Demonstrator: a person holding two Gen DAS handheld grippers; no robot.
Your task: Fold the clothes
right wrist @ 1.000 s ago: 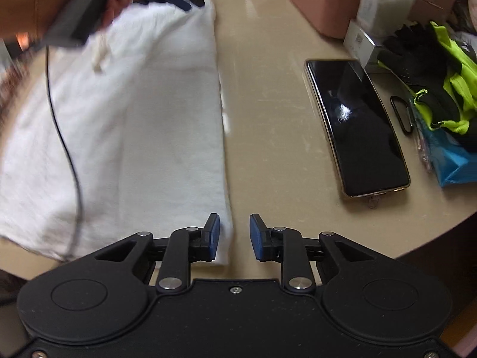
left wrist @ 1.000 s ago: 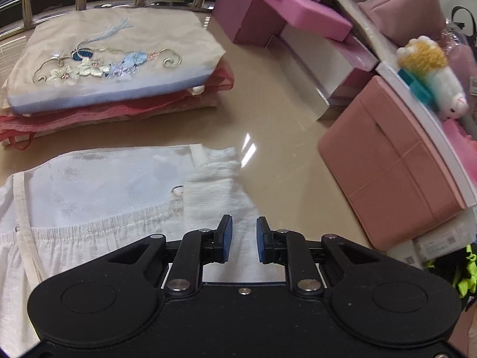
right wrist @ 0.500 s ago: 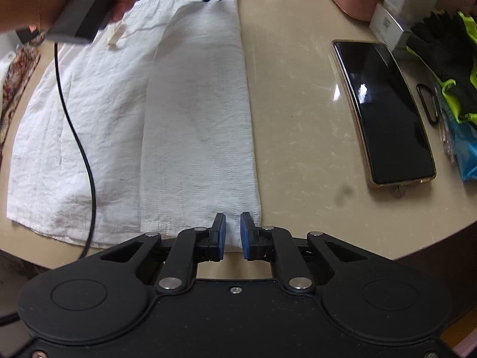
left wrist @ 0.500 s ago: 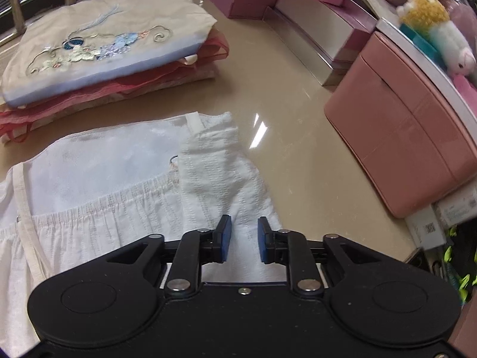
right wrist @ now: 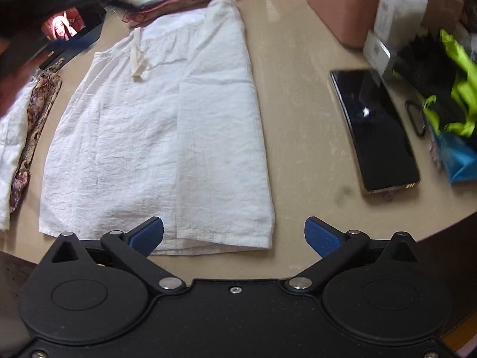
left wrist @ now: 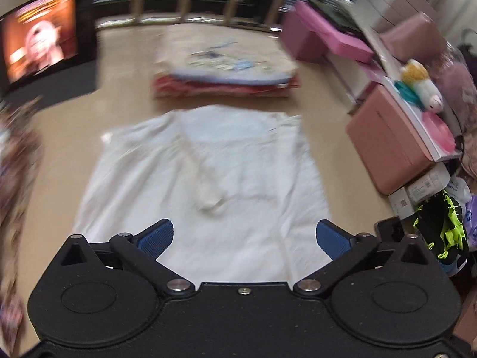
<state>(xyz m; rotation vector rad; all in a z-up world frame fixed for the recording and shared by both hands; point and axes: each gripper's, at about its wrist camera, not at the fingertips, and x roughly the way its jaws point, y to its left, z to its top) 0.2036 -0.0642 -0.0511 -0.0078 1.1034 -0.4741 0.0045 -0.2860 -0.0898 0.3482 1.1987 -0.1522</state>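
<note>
Right now both sets of jaws have just been opening and stand spread wide with nothing between them: the right gripper (right wrist: pixel 234 232) hangs over the near hem of the white garment (right wrist: pixel 167 125), the left gripper (left wrist: pixel 243 237) over the same cloth seen from the other wrist. That garment lies flat on the beige worktop (right wrist: pixel 298 95), its right-hand part already laid over the middle so a lengthwise fold edge runs up from the hem.

By my reading the step in hand is the matching fold from the other long side, or else a fold across. To do it well, take the loose left edge at two well-apart points, one near the hem and one near the top, lift only enough to clear the cloth beneath, and lay it parallel to the fold already made. The tie strap (right wrist: pixel 137 59) should be tucked inside first, or it will bunch.

Further off, the phone (right wrist: pixel 374 131) sits well apart from the cloth, and the folded stack (left wrist: pixel 226 71) waits just beyond the garment's top edge.

The left wrist view is smeared by motion, so creases and the strap's lie are hard to read there. Each gripper body hides the nearest strip of hem, and the patterned cloth (right wrist: pixel 32 131) at the left is cut off.
</note>
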